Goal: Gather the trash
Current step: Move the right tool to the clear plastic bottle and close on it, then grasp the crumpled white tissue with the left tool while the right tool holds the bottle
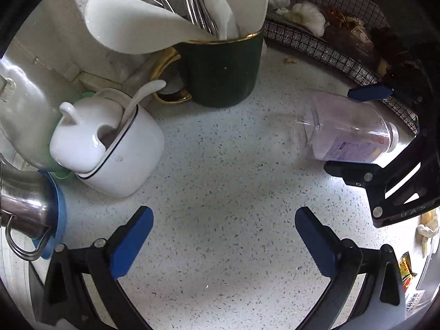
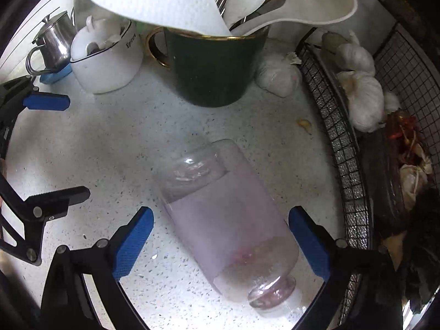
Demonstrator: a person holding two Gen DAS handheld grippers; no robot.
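Note:
An empty clear plastic bottle [image 2: 225, 214] with a pale purple label lies on its side on the speckled white counter [image 2: 82, 151]. My right gripper [image 2: 220, 242] is open, its blue pads on either side of the bottle's body, apart from it. The bottle also shows in the left wrist view [image 1: 346, 132], between the right gripper's fingers [image 1: 357, 173]. My left gripper [image 1: 224, 239] is open and empty over bare counter, left of the bottle; it also shows in the right wrist view [image 2: 46, 148].
A dark green mug [image 2: 211, 68] full of spoons and utensils stands behind. A white lidded pot [image 2: 107, 57] and a steel jug [image 2: 55, 41] are at the back left. A black wire basket [image 2: 352, 165] with garlic [image 2: 363, 96] lines the right. A garlic clove [image 2: 305, 125] lies loose.

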